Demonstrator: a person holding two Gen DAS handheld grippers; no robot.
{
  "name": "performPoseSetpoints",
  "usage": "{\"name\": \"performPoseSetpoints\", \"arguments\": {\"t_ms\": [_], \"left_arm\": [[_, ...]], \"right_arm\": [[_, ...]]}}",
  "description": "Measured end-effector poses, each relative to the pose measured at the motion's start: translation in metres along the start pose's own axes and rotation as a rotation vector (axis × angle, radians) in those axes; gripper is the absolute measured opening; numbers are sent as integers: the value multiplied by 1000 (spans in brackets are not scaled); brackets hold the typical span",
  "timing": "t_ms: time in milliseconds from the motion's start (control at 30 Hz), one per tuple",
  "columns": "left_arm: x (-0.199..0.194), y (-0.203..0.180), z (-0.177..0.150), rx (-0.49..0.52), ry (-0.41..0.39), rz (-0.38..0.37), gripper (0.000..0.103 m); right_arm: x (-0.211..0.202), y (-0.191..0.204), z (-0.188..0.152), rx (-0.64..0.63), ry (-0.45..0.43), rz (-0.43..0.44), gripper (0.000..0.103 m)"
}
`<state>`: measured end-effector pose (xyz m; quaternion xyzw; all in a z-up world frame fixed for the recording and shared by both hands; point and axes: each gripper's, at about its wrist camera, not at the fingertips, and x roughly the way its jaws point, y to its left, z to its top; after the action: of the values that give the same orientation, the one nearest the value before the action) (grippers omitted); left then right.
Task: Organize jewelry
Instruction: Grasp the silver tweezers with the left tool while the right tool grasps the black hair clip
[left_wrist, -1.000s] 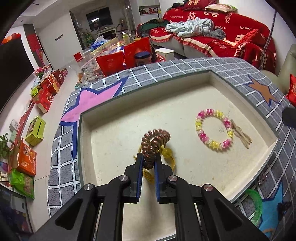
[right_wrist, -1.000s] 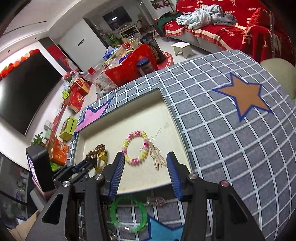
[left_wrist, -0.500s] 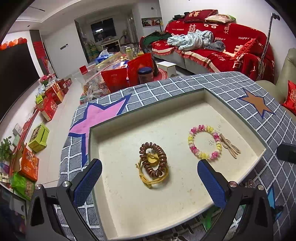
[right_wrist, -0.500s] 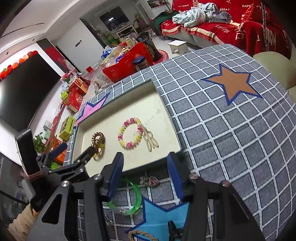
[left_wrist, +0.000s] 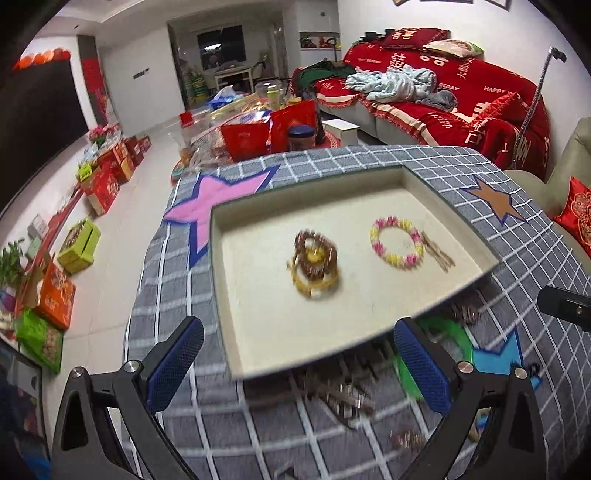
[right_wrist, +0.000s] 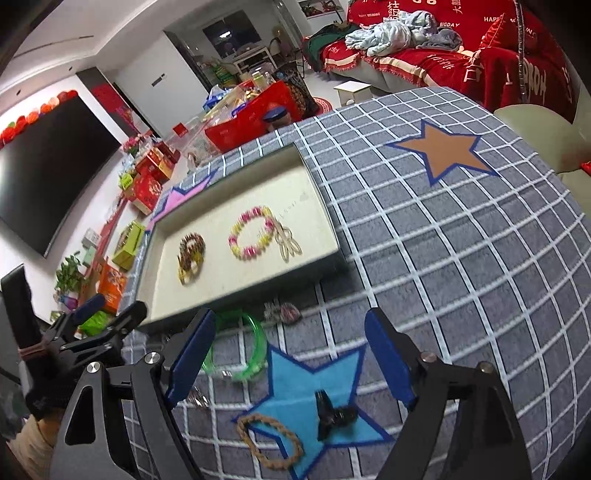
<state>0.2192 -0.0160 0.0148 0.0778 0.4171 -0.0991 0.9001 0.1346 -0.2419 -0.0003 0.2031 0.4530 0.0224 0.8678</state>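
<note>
The jaws of the left gripper (left_wrist: 298, 367) now stand wide open and empty, because the brown coil bracelet (left_wrist: 314, 254) they pinched a second ago lies released in the beige tray (left_wrist: 258, 354) beside the pink and yellow bead bracelet (left_wrist: 396, 242). The right gripper (right_wrist: 286, 356) has empty jaws that are opening. It has moved back over the worktop (right_wrist: 461, 258), above the green bangle (right_wrist: 240, 350), the braided ring (right_wrist: 269, 439) and the black clip (right_wrist: 334, 411), so I judge one of these comes next.

A white-walled living room with a pale tiled floor (left_wrist: 122, 229). A sofa under red covers (left_wrist: 443, 107) lines the right wall; a large dark television (right_wrist: 48, 173) hangs opposite.
</note>
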Motion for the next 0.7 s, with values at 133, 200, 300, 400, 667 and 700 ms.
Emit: {"name": "performPoseSetpoints", "arguments": {"t_ms": [133, 200, 300, 400, 667, 700], "left_arm": [[-4, 6, -23, -52, 54, -51, 103], [-6, 7, -33, -72, 71, -53, 103], [-2, 7, -48, -129, 111, -41, 103], [8, 11, -57, -204, 164, -44, 103], [22, 8, -66, -272, 185, -3, 103], [24, 8, -65, -284, 191, -5, 103]], "right_arm": [[0, -8, -17, -5, 29, -44, 85], [1, -12, -25, -6, 38, -77, 85], [3, -18, -38, 4, 60, -88, 85], [6, -21, -47, 2, 81, -108, 85], [9, -25, -59, -8, 96, -131, 85], [10, -24, -59, -10, 97, -133, 85]]}}
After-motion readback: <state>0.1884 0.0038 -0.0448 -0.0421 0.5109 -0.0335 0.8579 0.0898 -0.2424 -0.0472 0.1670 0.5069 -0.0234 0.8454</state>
